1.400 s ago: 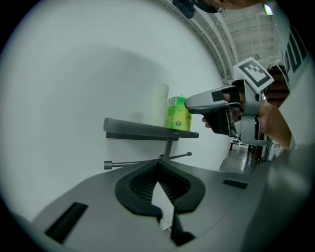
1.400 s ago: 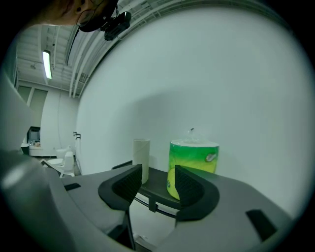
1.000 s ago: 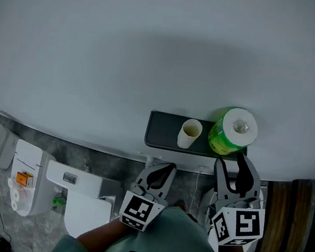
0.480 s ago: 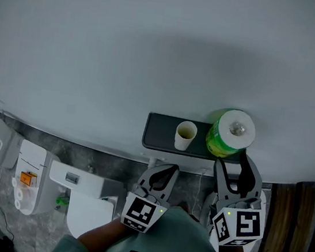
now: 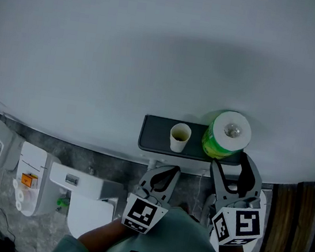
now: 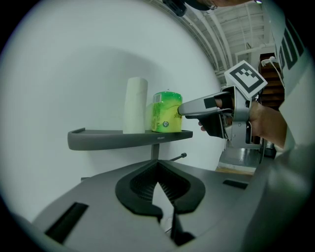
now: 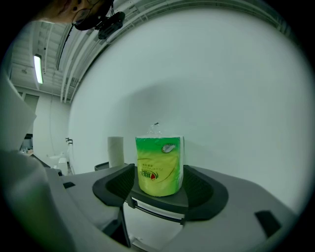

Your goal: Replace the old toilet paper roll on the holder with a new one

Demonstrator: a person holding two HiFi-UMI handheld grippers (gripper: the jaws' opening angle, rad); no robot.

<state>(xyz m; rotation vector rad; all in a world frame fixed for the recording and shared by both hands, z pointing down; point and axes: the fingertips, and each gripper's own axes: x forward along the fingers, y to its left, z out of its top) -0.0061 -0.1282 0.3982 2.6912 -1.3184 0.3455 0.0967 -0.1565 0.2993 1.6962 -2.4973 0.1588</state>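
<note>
**Head view, with both gripper views.** The shelf (image 5: 155,134) was fixed to the wall. Beneath it, in the left gripper view, the rod (image 6: 176,157) was bare, which is probably why both rolls were parked on top.

You held the left gripper (image 5: 167,169) at 6 o'clock of the shelf. Its jaws were pressed together on nothing, and it sat low and idle, apparently to leave room for the other hand.

The old roll (image 5: 179,137) stood upright near mid-shelf, set aside and off the rod. At its 3 o'clock, near the shelf's end, stood the new roll (image 5: 227,135). It was upright in its green wrapper, a posture that suits a grasp across its sides.

You held the right gripper (image 5: 231,161) at 6 o'clock of the new roll. Its jaws were spread and had just been opening, seemingly to clear the roll's width. In the right gripper view the new roll was in line with the gap and both pads were clear of the wrapper. The step in hand was most likely the approach to pick it up.
</note>
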